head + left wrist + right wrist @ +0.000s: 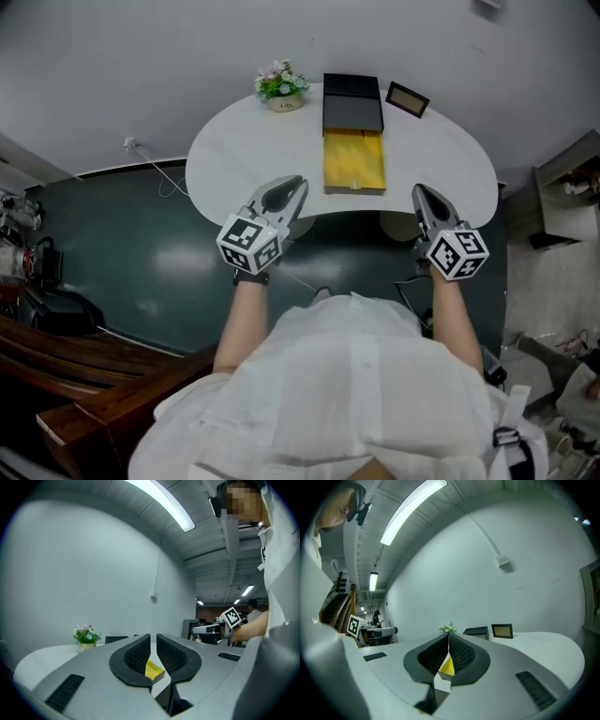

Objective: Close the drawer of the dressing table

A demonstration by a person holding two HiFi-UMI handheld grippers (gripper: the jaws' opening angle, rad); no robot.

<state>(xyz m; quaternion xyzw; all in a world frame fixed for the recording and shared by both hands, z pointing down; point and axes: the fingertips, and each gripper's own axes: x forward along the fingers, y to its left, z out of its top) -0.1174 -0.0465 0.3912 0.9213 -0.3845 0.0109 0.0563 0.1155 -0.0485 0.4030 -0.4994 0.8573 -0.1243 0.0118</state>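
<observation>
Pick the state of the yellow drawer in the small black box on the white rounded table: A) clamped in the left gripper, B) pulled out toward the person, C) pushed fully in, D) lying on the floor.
B: the yellow drawer juts from the black box toward the near edge of the white table, apart from the left gripper and the right gripper.

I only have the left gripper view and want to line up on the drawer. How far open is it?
Observer: The head view shows the yellow drawer pulled well out of its black box, toward the person.
Operator: What stands right of that box?
Observer: A small picture frame, apart from it.
Operator: And my other side, carrying anything?
Observer: No, the right gripper has its jaws together, with nothing between them.
</observation>
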